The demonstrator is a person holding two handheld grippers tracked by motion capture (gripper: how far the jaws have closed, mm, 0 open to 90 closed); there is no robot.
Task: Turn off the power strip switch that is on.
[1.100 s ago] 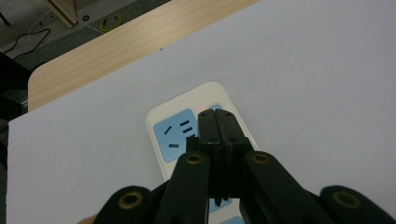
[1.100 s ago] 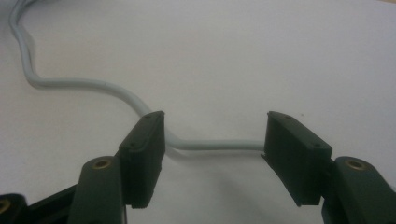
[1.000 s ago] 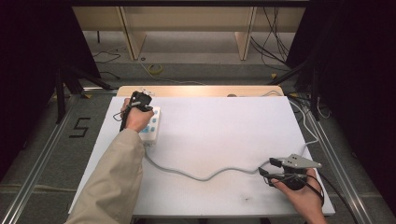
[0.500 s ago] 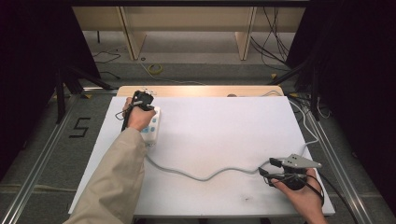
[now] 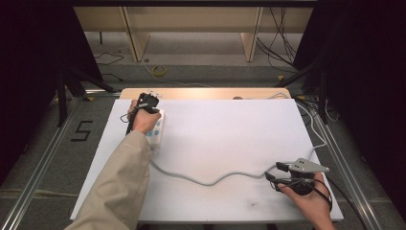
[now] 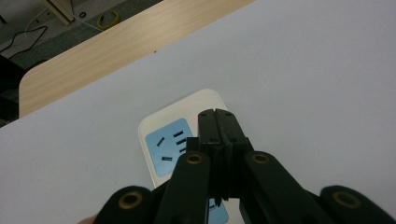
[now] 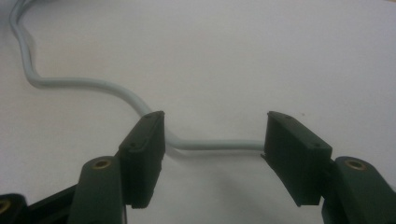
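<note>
The left gripper [image 6: 216,113], jaws shut with nothing between them, points down over the white power strip [image 6: 164,135], tips above its blue socket panel. The right gripper [image 7: 214,140], jaws wide, straddles the strip's grey cord [image 7: 93,85] lying flat between them.

A white table [image 5: 230,129] carries a white power strip [image 5: 157,130] and its grey cord [image 5: 210,181].
</note>
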